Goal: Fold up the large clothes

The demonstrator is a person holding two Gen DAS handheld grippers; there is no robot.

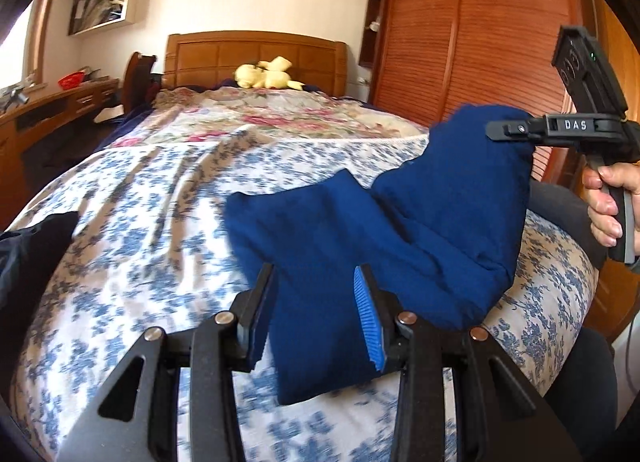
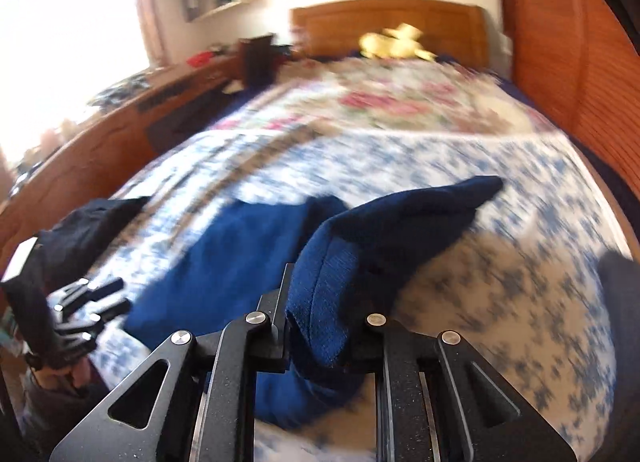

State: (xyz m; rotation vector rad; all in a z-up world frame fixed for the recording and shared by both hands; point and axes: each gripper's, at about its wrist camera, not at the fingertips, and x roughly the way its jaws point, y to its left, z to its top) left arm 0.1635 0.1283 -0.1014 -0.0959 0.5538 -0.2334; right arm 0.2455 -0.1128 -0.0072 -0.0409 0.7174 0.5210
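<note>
Blue garment: lay on the floral bedspread, one end lifted.
Right gripper: clenched on its raised fold.
Left gripper: fabric between its fingers; grip unclear.
Nearby: dark clothing at bed's left edge; yellow plush toy by headboard.

Lettering: "DAS" is showing in white capitals.
Carrier: it is sitting on the black body of the right gripper, seen from the left wrist view.
Place: it is lying at about 3 o'clock in that view.
Other text: nothing else is reading clearly.
</note>
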